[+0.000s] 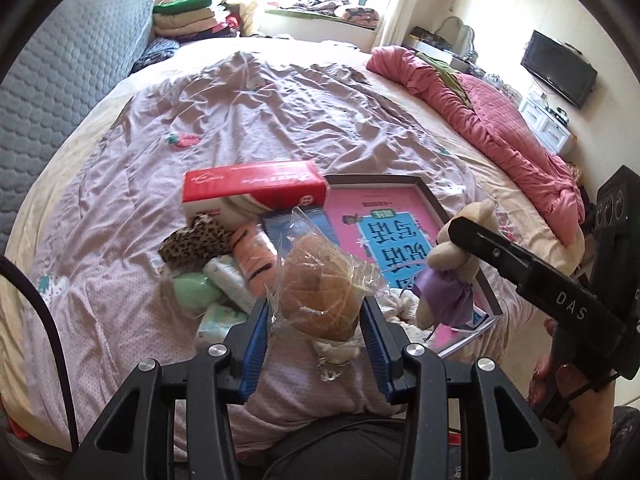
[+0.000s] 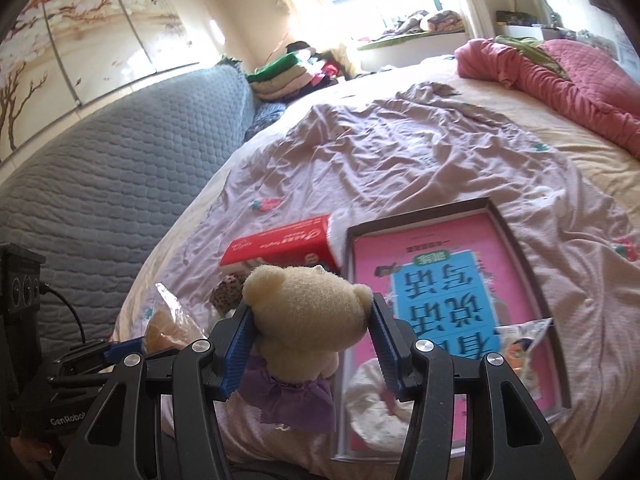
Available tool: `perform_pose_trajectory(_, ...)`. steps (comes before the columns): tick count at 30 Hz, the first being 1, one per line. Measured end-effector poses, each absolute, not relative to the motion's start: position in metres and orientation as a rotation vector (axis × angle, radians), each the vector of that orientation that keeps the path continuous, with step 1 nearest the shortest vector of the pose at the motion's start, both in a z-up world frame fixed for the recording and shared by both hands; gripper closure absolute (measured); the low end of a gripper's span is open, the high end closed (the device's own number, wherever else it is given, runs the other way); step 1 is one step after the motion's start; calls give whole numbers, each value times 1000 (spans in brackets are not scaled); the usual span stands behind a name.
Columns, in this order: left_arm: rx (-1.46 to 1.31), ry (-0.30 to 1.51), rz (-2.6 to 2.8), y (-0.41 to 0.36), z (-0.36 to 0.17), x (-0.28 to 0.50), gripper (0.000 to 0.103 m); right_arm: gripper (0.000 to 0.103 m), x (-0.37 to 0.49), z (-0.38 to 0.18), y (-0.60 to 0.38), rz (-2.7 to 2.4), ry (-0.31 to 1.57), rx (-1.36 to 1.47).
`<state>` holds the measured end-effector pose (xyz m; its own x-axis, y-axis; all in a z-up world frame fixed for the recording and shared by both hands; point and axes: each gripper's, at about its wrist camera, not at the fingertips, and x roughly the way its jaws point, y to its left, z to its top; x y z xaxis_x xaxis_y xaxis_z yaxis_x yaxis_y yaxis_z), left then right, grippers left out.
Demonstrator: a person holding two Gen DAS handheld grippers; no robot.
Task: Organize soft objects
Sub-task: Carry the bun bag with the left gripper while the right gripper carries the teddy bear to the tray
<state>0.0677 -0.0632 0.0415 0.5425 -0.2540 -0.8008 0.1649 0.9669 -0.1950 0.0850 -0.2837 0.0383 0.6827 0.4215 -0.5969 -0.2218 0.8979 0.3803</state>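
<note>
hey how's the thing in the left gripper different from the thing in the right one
The left gripper holds a round brown bun in clear wrap; the right gripper holds a cream teddy bear in purple cloth. The bun is smooth, the bear fuzzy. Both are soft, squeezed between blue pads above the bed.

We cannot see the teddy bear's (image 2: 308, 320) face; it is turned away. The bread bag (image 2: 168, 326) is half hidden behind the left claw (image 2: 120, 350). The pink book's (image 2: 440, 288) near part lies under a white cloth (image 2: 372, 404).
</note>
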Motion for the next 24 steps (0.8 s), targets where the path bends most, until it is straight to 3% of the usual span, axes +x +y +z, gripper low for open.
perform_pose_trajectory(24, 99, 984, -329, -165, 38, 78, 58, 47, 76, 26, -383, 201, 726, 370)
